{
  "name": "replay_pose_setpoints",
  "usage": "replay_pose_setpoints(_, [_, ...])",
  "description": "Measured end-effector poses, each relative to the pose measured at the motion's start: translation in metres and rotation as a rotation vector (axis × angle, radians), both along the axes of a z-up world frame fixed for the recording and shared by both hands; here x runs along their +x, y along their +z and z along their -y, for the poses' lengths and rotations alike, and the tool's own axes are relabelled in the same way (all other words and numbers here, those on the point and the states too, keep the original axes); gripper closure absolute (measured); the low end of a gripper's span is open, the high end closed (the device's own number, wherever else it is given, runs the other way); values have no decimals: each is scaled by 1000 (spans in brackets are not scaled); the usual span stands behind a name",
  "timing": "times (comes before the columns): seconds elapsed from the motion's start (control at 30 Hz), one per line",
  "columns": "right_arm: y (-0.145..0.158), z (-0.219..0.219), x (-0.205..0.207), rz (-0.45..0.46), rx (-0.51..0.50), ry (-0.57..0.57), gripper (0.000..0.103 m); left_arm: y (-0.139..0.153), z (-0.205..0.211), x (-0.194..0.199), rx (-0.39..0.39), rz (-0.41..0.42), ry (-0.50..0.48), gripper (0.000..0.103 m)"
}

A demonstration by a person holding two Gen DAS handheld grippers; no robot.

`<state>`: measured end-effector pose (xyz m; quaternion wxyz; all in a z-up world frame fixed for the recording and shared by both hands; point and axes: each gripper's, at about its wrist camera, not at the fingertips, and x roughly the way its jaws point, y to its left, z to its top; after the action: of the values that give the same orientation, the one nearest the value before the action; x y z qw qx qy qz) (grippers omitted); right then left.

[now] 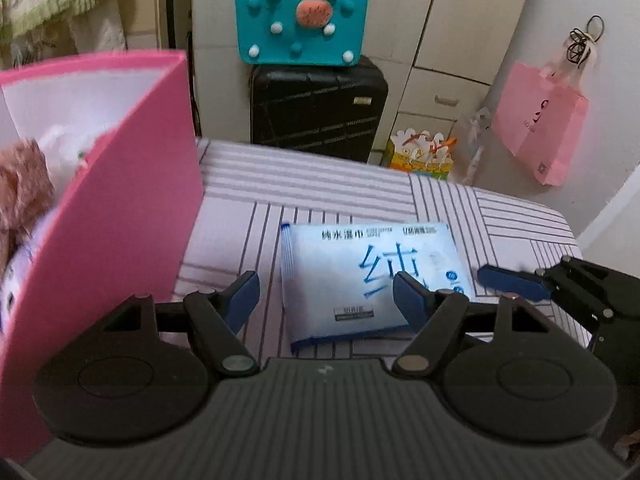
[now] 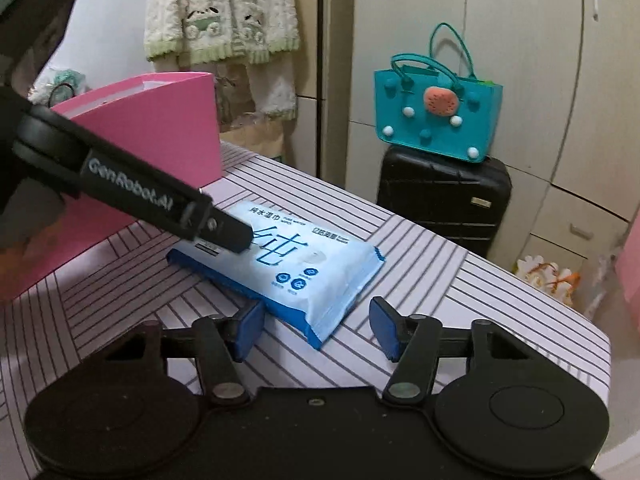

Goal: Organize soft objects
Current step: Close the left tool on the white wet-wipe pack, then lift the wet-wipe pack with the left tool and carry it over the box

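Wipes [image 1: 372,280] lie flat on the striped worktop [image 1: 312,184], right of the pink box [image 1: 120,208] (plush toys [image 1: 20,192] inside). Left hand-held gripper [image 1: 326,296] hangs released over the pack; right hand-held gripper [image 2: 316,328], also released, straddles its near corner without pressing.
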<state>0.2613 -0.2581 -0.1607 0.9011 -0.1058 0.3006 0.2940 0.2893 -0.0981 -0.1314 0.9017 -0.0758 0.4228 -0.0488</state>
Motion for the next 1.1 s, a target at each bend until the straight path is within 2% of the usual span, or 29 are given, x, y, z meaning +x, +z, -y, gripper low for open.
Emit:
replay_pose_setpoints(0.2, [-1,-2,3,14,4,78,35,-5,-5,5,-36,-17,32,30])
replay_pose_setpoints(0.33, [-1,-3,8,-8,29,87,36,-7,0,1,-10,2,30,30])
replay_pose_setpoints(0.37, [-1,-3,8,-15,37,85,36,-8,0,-1,-19,11,32,32])
replay_pose_setpoints(0.43, [-1,-4,6,-14,38,90,41,-7,2,-4,-35,26,12,45])
replay_pose_setpoints(0.47, [-1,-5,5,-14,40,84,43,-7,3,-4,-46,27,2,51])
replay_pose_setpoints(0.6, [0,-10,-2,1,41,55,51,-4,4,-7,-50,32,-22,53])
replay_pose_setpoints(0.87, [8,-7,-27,-42,64,-25,53,8,8,-29,-74,43,-101,53])
replay_pose_setpoints(1.1, [25,-9,-78,-1,64,-117,52,20,5,-54,-100,5,-194,53])
